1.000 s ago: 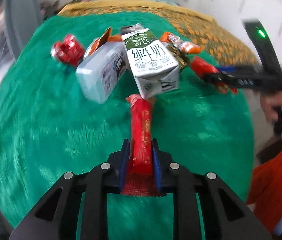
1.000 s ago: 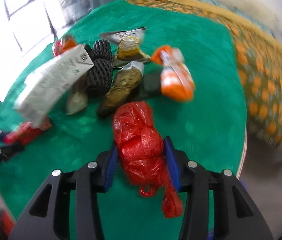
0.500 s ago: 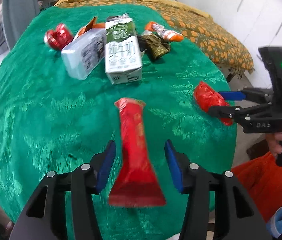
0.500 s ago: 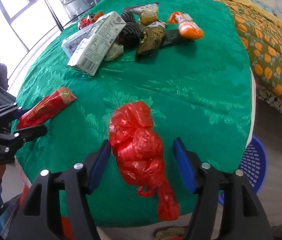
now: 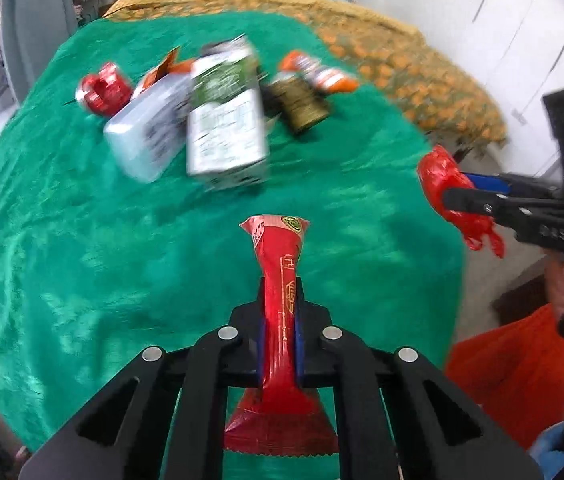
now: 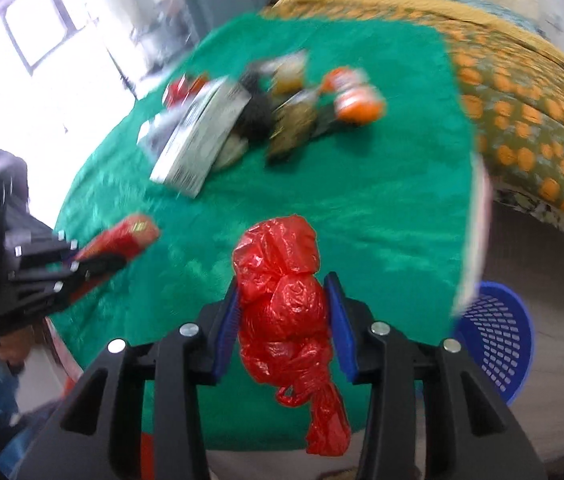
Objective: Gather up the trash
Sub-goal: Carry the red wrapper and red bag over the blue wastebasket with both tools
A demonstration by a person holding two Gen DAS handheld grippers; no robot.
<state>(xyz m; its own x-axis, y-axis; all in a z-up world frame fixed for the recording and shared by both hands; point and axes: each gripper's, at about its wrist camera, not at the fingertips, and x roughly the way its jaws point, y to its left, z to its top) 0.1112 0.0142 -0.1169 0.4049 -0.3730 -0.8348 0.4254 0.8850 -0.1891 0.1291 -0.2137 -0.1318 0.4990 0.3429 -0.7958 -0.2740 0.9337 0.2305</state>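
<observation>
Now left tongs (image 5: 279, 322) pinch the red wrapper (image 5: 281, 280); right tongs (image 6: 282, 300) squeeze the red bag (image 6: 282, 300), seemingly near the table edge (image 6: 467, 240).

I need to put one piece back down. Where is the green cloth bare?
Bare: the near half of the green cloth, between the milk carton and the near edge. Crowded: the far half, where carton, grey box, red can and wrappers cluster.

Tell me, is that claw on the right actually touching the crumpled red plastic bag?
Touching. The right wrist view shows the right gripper with both blue pads pressed against the sides of the red plastic bag.
</observation>
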